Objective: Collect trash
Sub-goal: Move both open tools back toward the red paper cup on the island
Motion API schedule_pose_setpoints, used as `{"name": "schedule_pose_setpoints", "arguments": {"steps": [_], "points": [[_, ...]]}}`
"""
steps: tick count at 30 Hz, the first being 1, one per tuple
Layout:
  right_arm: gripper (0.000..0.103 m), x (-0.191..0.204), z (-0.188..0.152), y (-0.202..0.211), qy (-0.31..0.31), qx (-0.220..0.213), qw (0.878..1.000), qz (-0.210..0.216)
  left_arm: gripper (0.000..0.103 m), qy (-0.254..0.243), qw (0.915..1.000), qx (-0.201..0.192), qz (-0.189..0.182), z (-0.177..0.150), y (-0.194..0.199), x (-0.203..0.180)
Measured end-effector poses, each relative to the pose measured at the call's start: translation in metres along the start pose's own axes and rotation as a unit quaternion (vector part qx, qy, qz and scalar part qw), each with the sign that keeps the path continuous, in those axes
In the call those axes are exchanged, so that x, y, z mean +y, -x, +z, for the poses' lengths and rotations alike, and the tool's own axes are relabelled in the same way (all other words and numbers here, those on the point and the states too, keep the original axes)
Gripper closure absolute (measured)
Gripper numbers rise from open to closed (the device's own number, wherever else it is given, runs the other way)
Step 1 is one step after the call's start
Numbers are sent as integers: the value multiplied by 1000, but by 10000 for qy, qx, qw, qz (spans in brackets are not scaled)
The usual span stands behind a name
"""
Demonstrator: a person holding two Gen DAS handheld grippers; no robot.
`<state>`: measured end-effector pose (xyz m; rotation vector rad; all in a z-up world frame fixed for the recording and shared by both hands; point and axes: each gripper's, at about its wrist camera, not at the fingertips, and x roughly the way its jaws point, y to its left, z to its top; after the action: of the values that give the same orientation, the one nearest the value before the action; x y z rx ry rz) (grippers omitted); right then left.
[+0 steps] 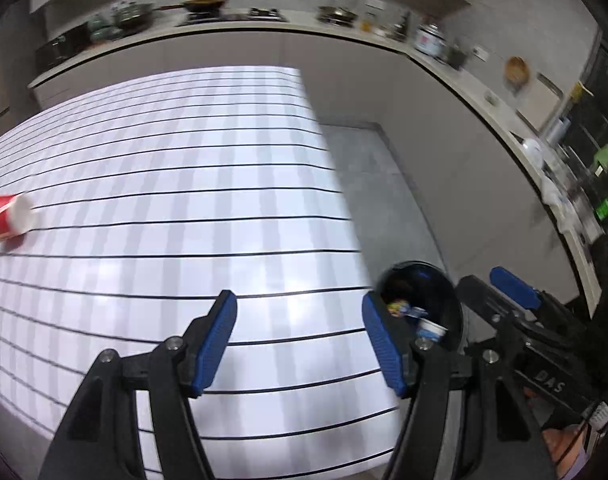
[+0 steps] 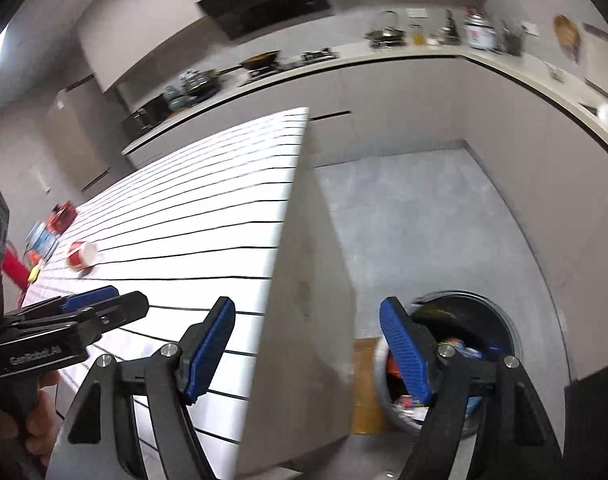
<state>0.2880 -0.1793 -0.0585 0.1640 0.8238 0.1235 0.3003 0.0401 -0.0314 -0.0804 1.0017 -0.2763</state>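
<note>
From the left wrist, the left gripper (image 1: 300,340) hangs over the striped table (image 1: 184,200) with its jaws wide apart and empty, the red paper cup (image 1: 10,216) lies tipped on its side far across the table from the bin (image 1: 423,312), so the next reach should probably come in low with the jaws straddling the cup's sides. From the right wrist, the right gripper (image 2: 307,352) is likewise spread and holding nothing beside the table edge, above the bin (image 2: 455,360) on the floor, which already holds wrappers; more litter (image 2: 48,232) sits beyond the cup (image 2: 82,255), farther still from the bin.
</note>
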Motion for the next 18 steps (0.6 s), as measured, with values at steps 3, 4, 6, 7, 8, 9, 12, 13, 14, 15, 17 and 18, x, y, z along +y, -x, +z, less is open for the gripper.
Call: {"name": "schedule_pose_setpoints", "arguments": {"steps": [3, 4, 6, 7, 8, 9, 12, 13, 14, 15, 17, 18], "points": [[26, 47, 3, -11, 182, 0, 9997, 159, 36, 155, 9996, -57, 216, -2, 11, 42], [26, 62, 4, -16, 233, 12, 9995, 204, 35, 204, 9993, -79, 301, -3, 14, 55], [26, 91, 4, -26, 313, 40, 9991, 295, 35, 296, 9986, -101, 425, -4, 19, 81], [26, 103, 4, -32, 339, 42, 9989, 325, 35, 330, 9983, -113, 471, -4, 21, 95], [26, 120, 4, -39, 365, 36, 9987, 357, 35, 362, 9979, -136, 525, -4, 23, 111], [26, 132, 4, -44, 371, 32, 9986, 384, 35, 383, 9974, -156, 589, -4, 24, 121], [26, 167, 4, -63, 392, 56, 9981, 465, 35, 466, 9958, -173, 763, -3, 26, 162], [26, 180, 3, -69, 413, 92, 9979, 498, 35, 506, 9953, -174, 805, -2, 25, 171], [26, 191, 4, -76, 437, 135, 9975, 545, 35, 552, 9948, -167, 836, -1, 26, 183], [26, 199, 3, -80, 455, 164, 9972, 576, 35, 611, 9939, -165, 901, 0, 26, 194], [26, 220, 3, -90, 560, 265, 9960, 645, 35, 785, 9917, -157, 1004, 3, 27, 212], [26, 229, 4, -94, 632, 305, 9953, 667, 35, 887, 9905, -155, 1035, 5, 27, 221]]}}
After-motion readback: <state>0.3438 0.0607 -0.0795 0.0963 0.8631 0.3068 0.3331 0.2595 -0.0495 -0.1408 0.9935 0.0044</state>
